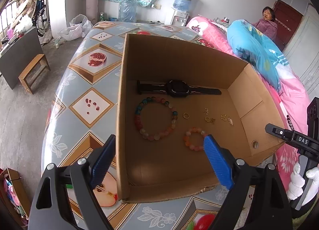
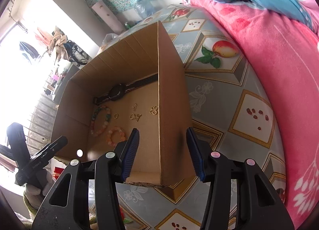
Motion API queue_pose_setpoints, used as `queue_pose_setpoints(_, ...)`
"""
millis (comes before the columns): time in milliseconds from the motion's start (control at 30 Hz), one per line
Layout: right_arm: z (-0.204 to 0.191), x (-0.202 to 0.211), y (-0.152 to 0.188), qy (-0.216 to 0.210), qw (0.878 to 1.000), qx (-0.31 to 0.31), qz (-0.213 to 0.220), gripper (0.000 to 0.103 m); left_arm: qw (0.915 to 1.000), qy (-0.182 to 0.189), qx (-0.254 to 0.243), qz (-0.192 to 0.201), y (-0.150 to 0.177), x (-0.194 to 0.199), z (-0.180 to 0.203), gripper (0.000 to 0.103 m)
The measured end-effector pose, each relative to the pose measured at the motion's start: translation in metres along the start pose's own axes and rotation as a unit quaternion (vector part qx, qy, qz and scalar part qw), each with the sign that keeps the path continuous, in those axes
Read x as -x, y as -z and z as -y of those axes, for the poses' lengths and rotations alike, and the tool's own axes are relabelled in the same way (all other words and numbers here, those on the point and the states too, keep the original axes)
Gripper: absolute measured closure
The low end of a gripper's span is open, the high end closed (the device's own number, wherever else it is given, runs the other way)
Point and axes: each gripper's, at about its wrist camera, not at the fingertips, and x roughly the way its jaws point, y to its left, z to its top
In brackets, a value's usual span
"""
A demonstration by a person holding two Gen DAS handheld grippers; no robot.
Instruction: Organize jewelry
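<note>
Two grippers are at one cardboard box (image 1: 199,58), which sits on the fruit-print tablecloth (image 1: 89,82). Starting at the left: the left gripper (image 1: 159,156) has its blue pads spread wide across the box's left wall, one pad outside, one inside, neither pressing on it. Nothing gripped there.

Moving into the box, the black watch (image 1: 177,88) lies stretched along the far side. In front of it, the big multicoloured bead bracelet (image 1: 155,119) lies flat on the floor of the box, and just beside it, nearer, is the small orange bead bracelet (image 1: 192,139), partly behind the left gripper's inner pad. A gold ring (image 1: 186,115) comes next, then a scatter of small gold charms (image 1: 218,118) towards the right wall.

At the right, the right gripper (image 2: 162,154) stands about half apart, straddling the box's right wall without touching it. A pink quilt (image 2: 279,60) runs alongside the table.
</note>
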Motion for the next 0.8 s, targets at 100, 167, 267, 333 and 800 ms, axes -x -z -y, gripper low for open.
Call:
queue_pose_setpoints(100,0.004,-0.003,0.002,0.002,1.0,-0.004,-0.002,0.06,1.0,-0.003,-0.007,-0.003,0.001,-0.004,0.002,0.017)
queue_pose_setpoints(167,0.004,-0.004,0.003,0.005,1.0,-0.005,-0.001,0.064,0.9999,-0.009,-0.01,-0.003,0.001,-0.005,0.004,0.017)
queue_pose_setpoints(267,0.004,-0.003,0.004,0.006,1.0,-0.002,0.003,0.065,0.9998,-0.013,-0.012,-0.004,0.001,-0.006,0.006,0.017)
queue_pose_setpoints(333,0.005,-0.002,0.005,0.005,1.0,-0.002,0.004,0.065,0.9999,-0.014,-0.009,-0.004,0.001,-0.005,0.006,0.017)
queue_pose_setpoints(800,0.002,-0.002,0.004,0.003,1.0,0.008,-0.005,0.065,0.9998,-0.018,0.002,0.005,0.005,0.004,0.007,0.018)
